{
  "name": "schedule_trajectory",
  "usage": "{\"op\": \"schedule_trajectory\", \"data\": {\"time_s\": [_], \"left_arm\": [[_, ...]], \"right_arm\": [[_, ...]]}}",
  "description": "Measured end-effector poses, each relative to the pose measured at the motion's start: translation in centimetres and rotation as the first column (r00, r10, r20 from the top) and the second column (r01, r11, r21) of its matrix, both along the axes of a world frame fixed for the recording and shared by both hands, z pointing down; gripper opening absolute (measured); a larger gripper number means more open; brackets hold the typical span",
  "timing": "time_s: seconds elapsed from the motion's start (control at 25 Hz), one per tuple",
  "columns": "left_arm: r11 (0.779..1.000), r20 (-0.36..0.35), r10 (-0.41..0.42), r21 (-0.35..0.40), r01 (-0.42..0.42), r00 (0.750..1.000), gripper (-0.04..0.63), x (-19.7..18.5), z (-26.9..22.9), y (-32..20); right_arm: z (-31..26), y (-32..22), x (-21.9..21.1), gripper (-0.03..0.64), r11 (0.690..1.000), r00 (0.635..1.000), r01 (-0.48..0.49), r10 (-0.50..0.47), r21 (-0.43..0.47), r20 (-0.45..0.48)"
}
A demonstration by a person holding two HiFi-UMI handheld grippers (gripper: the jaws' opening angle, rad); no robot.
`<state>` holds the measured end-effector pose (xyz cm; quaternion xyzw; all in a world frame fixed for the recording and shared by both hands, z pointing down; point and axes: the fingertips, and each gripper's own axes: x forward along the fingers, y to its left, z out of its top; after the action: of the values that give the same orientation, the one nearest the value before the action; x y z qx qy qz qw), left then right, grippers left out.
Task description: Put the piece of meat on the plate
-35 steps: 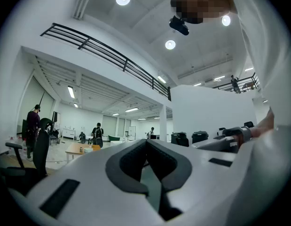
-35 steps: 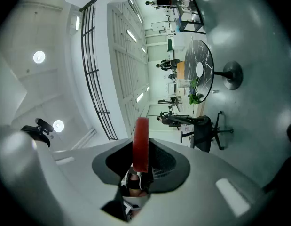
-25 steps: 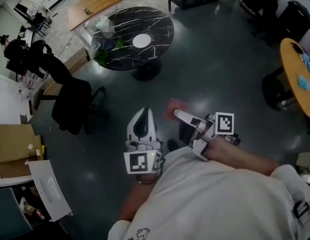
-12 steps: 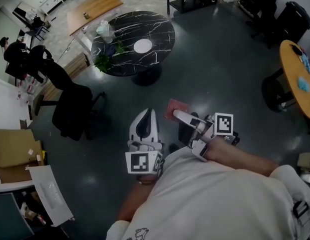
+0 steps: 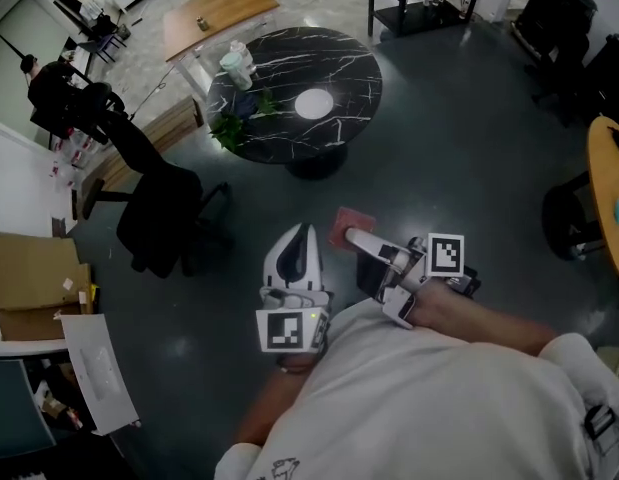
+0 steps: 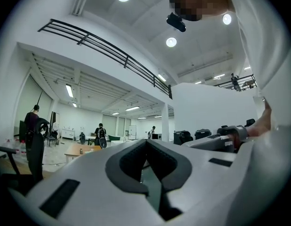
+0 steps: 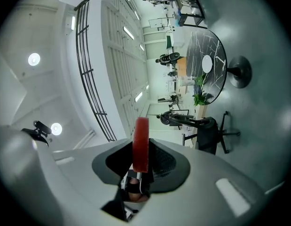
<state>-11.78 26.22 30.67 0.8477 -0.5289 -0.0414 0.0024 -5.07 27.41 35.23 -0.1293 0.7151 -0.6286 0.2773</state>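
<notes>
Head view, reading from the left: what has changed?

The left tongs (image 5: 302,233) haven't, really. They are clenched on nothing and point toward 12 o'clock, as before. What has shifted is the room: the round black desk (image 5: 354,63) has slid lower and rightward in frame over the last second, so the person looks to be walking toward it.

And the plate (image 5: 313,103)?

It is white and bare, near the middle of that desk, at 12 o'clock from both tongs. A plant (image 5: 241,128) sits at the desk's 8 o'clock edge and a pale cup (image 5: 234,66) around 10 o'clock, both off the plate.

Where is the piece of meat (image 5: 344,218)?

Just right of the left tongs, in the air over the dark floor (image 5: 459,168). The right tongs (image 5: 357,236) are grasping it. The right gripper view shows the red slab edge-on between the pads, standing up past the tips, and the grip is unchanged. Desk and plate lie at 2 o'clock in that view.

So what does that mean for the task?

My judgement is that this is the carry, not the placing. The meat remains well apart from the plate, with open floor between. The gap is closing, and the hold looks steady enough to finish the walk before any lowering begins.
</notes>
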Motion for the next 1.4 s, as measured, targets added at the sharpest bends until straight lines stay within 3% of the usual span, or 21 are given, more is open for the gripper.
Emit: {"op": "schedule_trajectory", "data": {"time_s": [0.28,0.48,0.76,1.16,1.4], "left_arm": [[0.999,-0.034,-0.037,-0.025,0.036,0.999,0.006,2.3,0.2,-6.8],[0.996,-0.014,-0.075,-0.038,0.075,0.997,0.006,4.9,0.1,-10.8],[0.992,-0.017,-0.114,-0.055,0.113,0.993,0.006,9.6,0.7,-15.8],[0.994,0.000,-0.079,-0.072,0.079,0.997,0.006,14.7,1.3,-19.7],[0.998,-0.020,-0.017,-0.058,0.016,1.000,0.006,16.6,1.1,-21.6]], "right_arm": [[-0.4,-7.0,2.8,0.087,1.000,1.000,0.027,-0.027,-0.010,0.011],[-0.9,-11.4,4.8,0.087,0.996,0.996,0.087,-0.087,0.008,0.005],[-0.2,-16.1,9.5,0.087,0.990,0.990,0.139,-0.138,-0.037,0.015],[0.3,-19.8,14.5,0.087,0.993,0.993,0.115,-0.114,-0.039,0.043],[0.1,-21.3,16.3,0.087,0.998,0.998,0.058,-0.057,-0.027,0.035]]}}
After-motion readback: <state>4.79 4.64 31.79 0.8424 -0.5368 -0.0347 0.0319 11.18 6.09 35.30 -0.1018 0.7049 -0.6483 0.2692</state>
